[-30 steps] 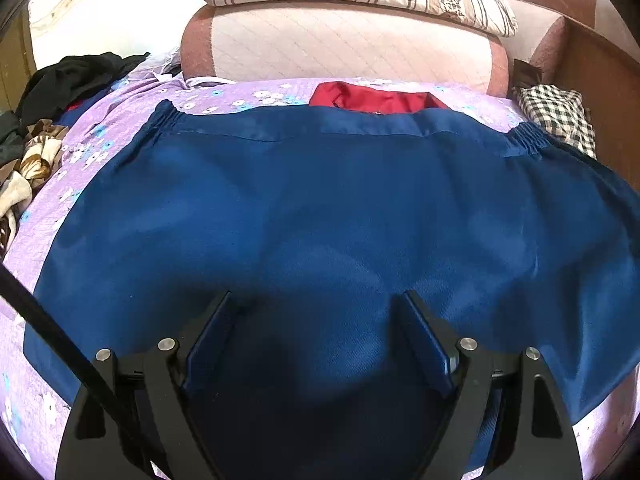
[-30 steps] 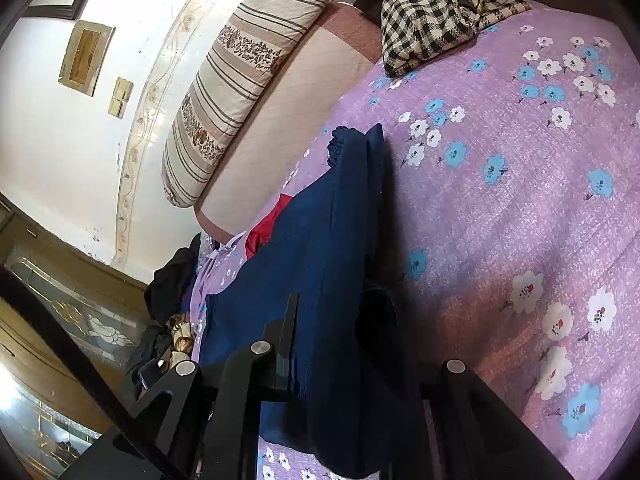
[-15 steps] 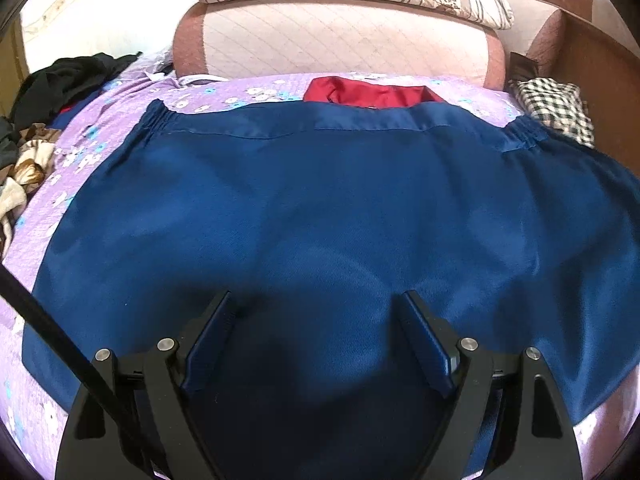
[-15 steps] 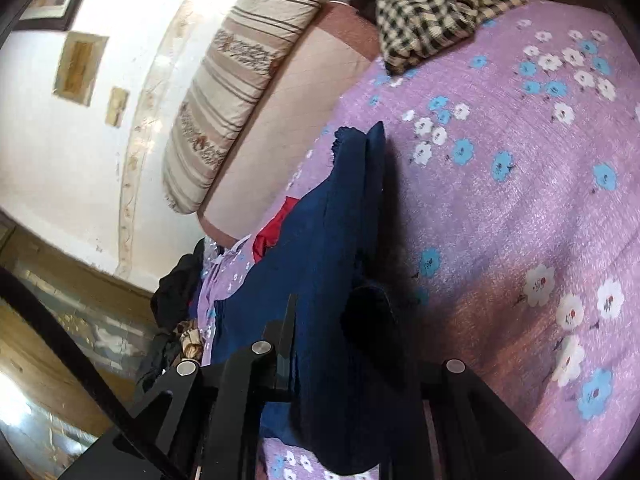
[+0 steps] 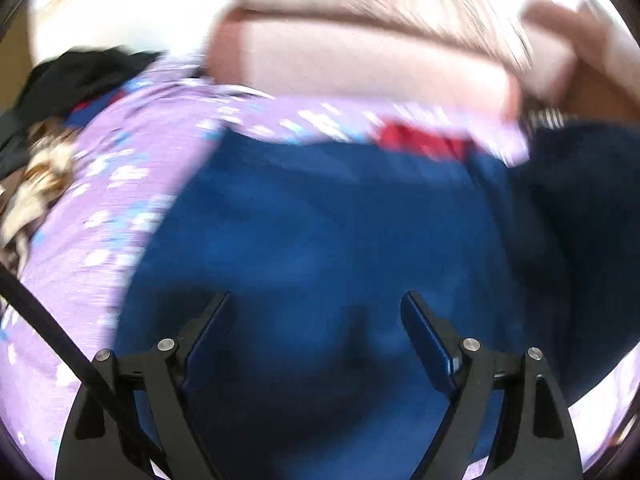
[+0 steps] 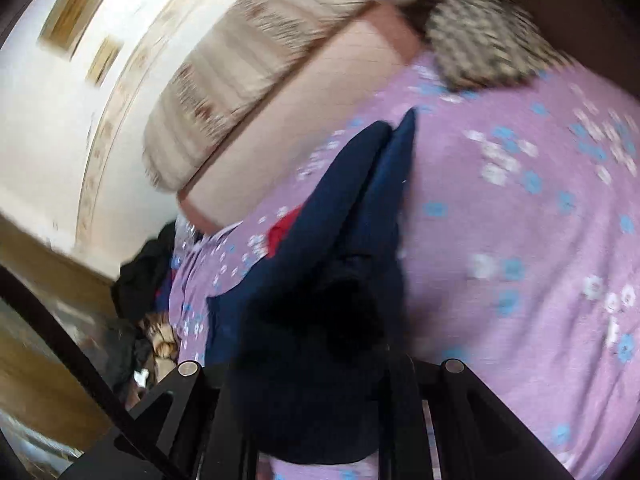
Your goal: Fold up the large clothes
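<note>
Bunching blue garment between right claw.

blur: striped pillow | hidden: right jaws, under blue garment

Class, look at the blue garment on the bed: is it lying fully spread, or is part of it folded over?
Partly folded. The blue garment lies mostly flat, but its right side is lifted in a bunched double layer, pinched in the right gripper.

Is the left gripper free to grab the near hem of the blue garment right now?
Probably yes: the left gripper is open and empty, with the blue garment spread directly beneath it and nothing between. The right gripper already pinches the garment's side.
</note>
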Motion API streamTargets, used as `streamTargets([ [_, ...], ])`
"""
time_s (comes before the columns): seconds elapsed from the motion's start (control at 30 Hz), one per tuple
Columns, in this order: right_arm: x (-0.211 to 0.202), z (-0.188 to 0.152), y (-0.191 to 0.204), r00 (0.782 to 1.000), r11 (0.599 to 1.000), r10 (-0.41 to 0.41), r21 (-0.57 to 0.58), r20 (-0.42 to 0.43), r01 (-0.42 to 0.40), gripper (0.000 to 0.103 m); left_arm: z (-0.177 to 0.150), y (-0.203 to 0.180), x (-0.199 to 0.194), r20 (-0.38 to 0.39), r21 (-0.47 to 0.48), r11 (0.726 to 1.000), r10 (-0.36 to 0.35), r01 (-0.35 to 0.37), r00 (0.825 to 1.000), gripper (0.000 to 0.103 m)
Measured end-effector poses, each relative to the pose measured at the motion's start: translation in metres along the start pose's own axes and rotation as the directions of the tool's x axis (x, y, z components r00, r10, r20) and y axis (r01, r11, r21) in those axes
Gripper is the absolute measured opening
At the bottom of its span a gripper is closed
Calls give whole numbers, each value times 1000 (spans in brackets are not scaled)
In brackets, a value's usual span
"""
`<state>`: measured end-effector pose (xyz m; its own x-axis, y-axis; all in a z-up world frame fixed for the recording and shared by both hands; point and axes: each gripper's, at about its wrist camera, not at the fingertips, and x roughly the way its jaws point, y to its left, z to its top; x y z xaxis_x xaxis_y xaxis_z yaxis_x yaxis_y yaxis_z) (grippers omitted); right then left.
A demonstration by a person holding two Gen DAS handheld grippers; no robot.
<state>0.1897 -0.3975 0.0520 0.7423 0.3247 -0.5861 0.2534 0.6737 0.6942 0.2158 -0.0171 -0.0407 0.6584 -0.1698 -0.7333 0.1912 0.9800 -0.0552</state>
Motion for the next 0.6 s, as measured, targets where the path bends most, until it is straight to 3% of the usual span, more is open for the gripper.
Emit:
streamTargets([
  [0.13, 56, -36, 103, 998, 986, 0, -167, -56, -9, 17, 5, 77, -15, 12, -55, 995, 83, -82, 997, 84],
  [0.23, 118, -88, 166, 991, 958, 9, -281, -136, -48, 17, -27, 132, 19, -144, -112, 993, 22, -38, 989, 84],
  [0.3, 158, -125, 190, 978, 946, 46, -304, -204, -108, 16, -37, 155, 14, -94, -177, 984, -6, -11, 996, 81],
  [0.33, 174, -141, 198, 972, 936, 53, -327, -230, -129, 15, -35, 161, 7, -83, -186, 982, 0, -15, 997, 80],
  [0.37, 192, -161, 205, 966, 922, 35, -364, -255, -130, 15, -32, 171, -8, -34, -184, 981, 59, -64, 998, 80],
  [0.43, 217, -191, 199, 958, 928, 4, -355, -287, -110, 16, -32, 188, -25, 14, -192, 974, 124, -119, 992, 80],
  [0.6, 220, -195, 190, 966, 919, 30, -373, -258, -128, 16, -41, 235, -45, 62, -328, 940, 124, -97, 990, 80],
])
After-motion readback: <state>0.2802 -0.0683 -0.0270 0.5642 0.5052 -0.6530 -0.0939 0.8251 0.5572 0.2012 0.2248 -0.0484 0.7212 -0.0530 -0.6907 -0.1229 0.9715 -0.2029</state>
